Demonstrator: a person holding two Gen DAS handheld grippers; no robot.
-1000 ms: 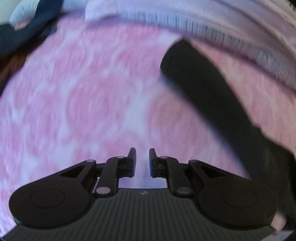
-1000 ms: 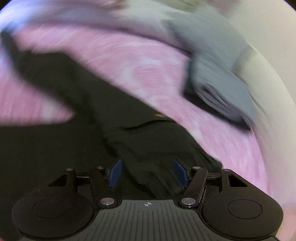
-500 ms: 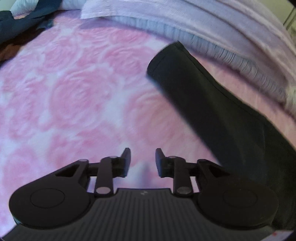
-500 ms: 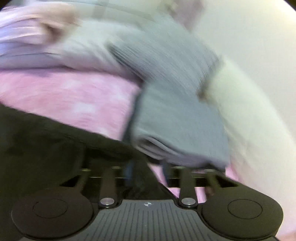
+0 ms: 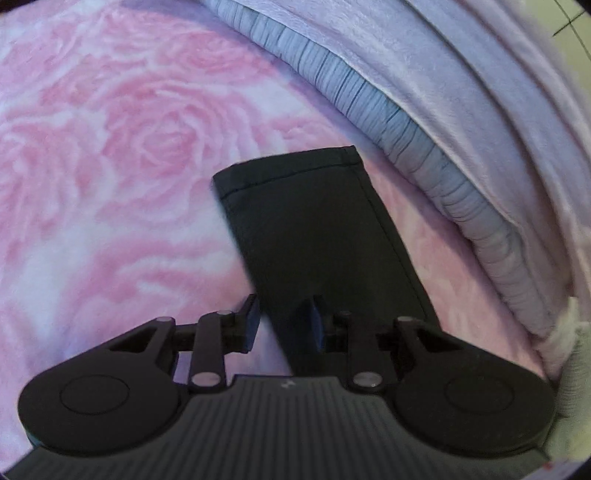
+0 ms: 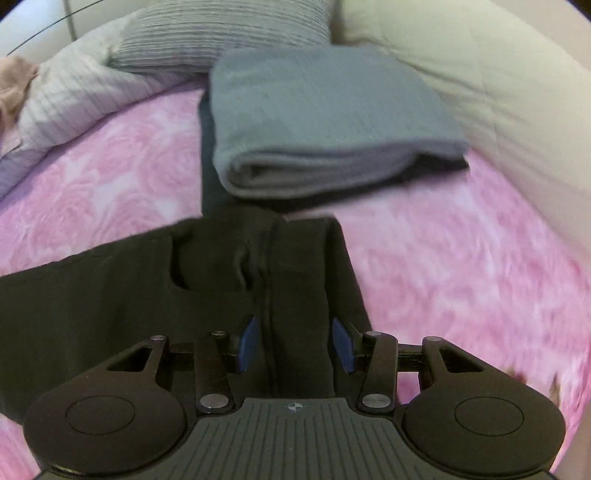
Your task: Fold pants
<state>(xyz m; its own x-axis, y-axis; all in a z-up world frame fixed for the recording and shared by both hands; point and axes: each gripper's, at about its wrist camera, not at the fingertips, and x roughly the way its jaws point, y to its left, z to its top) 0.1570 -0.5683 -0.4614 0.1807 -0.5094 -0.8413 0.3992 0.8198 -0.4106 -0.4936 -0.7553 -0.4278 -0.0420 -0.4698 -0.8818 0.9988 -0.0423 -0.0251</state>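
Observation:
Black pants lie on a pink rose bedspread (image 5: 129, 147). In the left wrist view one leg (image 5: 314, 229) runs from its hem at centre down to my left gripper (image 5: 282, 321). Its jaws are closing, and the leg's left edge lies between them. The blue pads (image 5: 252, 321) do not press on it. In the right wrist view the bunched upper part of the pants (image 6: 295, 295) rises as a thick fold into my right gripper (image 6: 295, 343). That gripper's blue pads (image 6: 246, 343) are shut against both sides of the fold. The rest of the pants (image 6: 92, 295) spreads to the left.
A folded grey cloth (image 6: 332, 122) sits on a dark garment just beyond the pants. Behind it are a striped pillow (image 6: 221, 33) and a cream quilt (image 6: 480, 74). A lilac blanket (image 5: 461, 92) with a ribbed blue-grey edge (image 5: 369, 92) borders the leg's right side.
My left gripper moved right and down onto the pant leg, which now lies between its jaws. My right gripper rolled and swung toward the grey cloth, its jaws narrowing onto the fold.

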